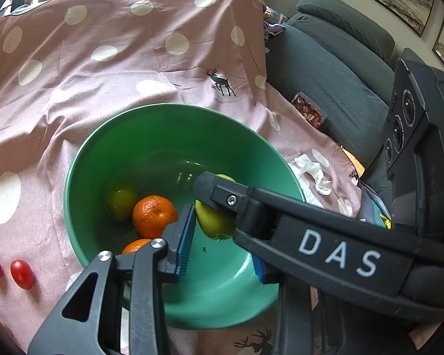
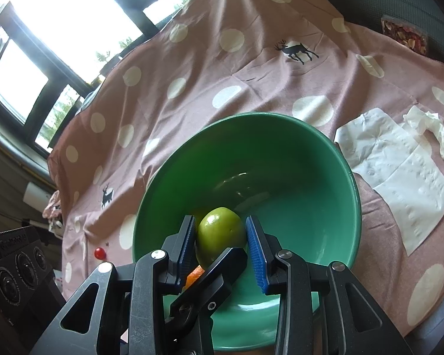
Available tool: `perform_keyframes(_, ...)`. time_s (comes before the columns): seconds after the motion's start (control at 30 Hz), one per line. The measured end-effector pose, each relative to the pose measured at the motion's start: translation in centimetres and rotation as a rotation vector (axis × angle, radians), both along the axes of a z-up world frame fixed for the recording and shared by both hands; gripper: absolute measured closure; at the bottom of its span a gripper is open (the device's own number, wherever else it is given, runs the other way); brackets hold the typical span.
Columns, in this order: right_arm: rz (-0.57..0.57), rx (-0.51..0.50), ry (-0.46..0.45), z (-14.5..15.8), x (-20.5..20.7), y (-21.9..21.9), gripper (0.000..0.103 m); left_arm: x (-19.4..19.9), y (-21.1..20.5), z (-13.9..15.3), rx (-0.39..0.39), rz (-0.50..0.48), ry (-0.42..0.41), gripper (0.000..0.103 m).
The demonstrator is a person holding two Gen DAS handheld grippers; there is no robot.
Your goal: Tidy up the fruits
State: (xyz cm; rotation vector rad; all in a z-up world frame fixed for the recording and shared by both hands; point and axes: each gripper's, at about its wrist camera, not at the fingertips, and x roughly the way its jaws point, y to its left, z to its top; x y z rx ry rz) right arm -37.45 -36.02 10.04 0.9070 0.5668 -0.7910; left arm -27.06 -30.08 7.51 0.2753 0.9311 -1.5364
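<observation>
A green bowl (image 1: 151,130) sits on a pink dotted cloth and shows in both views (image 2: 325,159). In it lie a dark green fruit (image 1: 120,201) and two oranges (image 1: 154,216). My right gripper (image 2: 222,241) is shut on a yellow-green fruit (image 2: 220,236) and holds it inside the bowl; the fruit also shows in the left wrist view (image 1: 213,220) under the right gripper's finger. My left gripper (image 1: 222,250) is open over the bowl, with nothing between its pads. Two cherry tomatoes (image 1: 22,269) lie on the cloth left of the bowl.
White tissues (image 2: 399,171) lie on the cloth right of the bowl. A grey armchair (image 1: 334,68) with a snack packet (image 1: 307,111) stands at the right. A window is beyond the cloth. One cherry tomato (image 2: 99,253) shows left of the bowl.
</observation>
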Motion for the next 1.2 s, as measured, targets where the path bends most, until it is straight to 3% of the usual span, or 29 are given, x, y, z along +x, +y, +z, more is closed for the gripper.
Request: perform_keyframes(1.2,-0.005,-0.009,0.034,-0.26,0.22,-0.05,0.065,-0.05,0.11,-0.39,0.028,0.026,0.000,0.068)
